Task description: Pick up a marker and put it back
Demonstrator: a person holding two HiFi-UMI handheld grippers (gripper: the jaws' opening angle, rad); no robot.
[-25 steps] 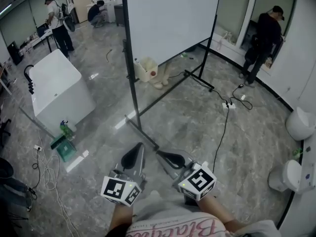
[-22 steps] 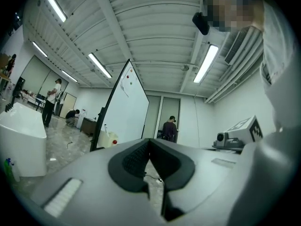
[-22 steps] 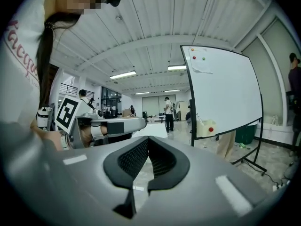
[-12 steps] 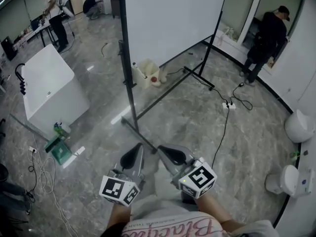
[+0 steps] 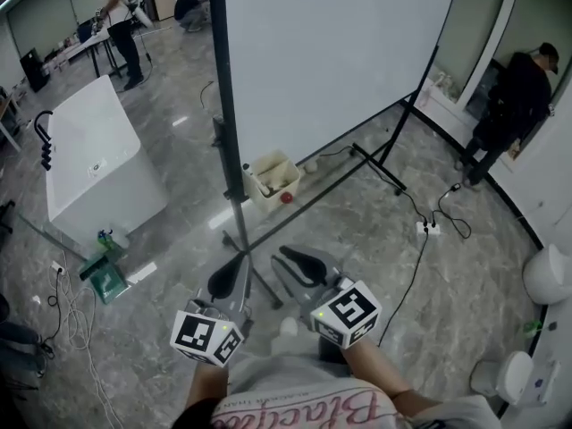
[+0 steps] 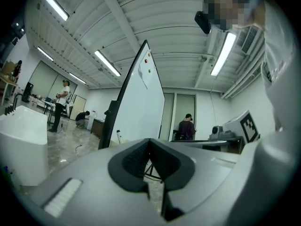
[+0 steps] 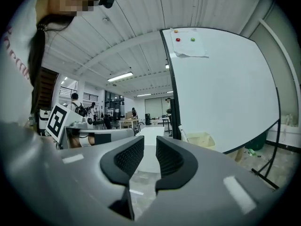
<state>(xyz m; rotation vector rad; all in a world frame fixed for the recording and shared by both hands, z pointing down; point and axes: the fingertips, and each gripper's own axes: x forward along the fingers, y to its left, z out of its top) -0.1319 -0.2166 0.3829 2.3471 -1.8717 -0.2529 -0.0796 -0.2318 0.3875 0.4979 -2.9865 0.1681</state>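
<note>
A big whiteboard on a black wheeled stand is ahead of me. It also fills the right gripper view, with a sheet of paper and small magnets at its top. A small white object sits at the board's near post; I cannot tell whether it is a marker. My left gripper is held low before me, shut and empty, jaws meeting. My right gripper is beside it; its jaws are opening, with a clear gap and nothing between them.
A beige bin and a red ball lie under the board. A white cabinet stands at the left, green bottles near it. A cable and power strip cross the floor on the right. People stand at the back left and right.
The whiteboard has come nearer and fills more of the head view. Both grippers stay low in front of me. The right gripper's jaws have parted.
</note>
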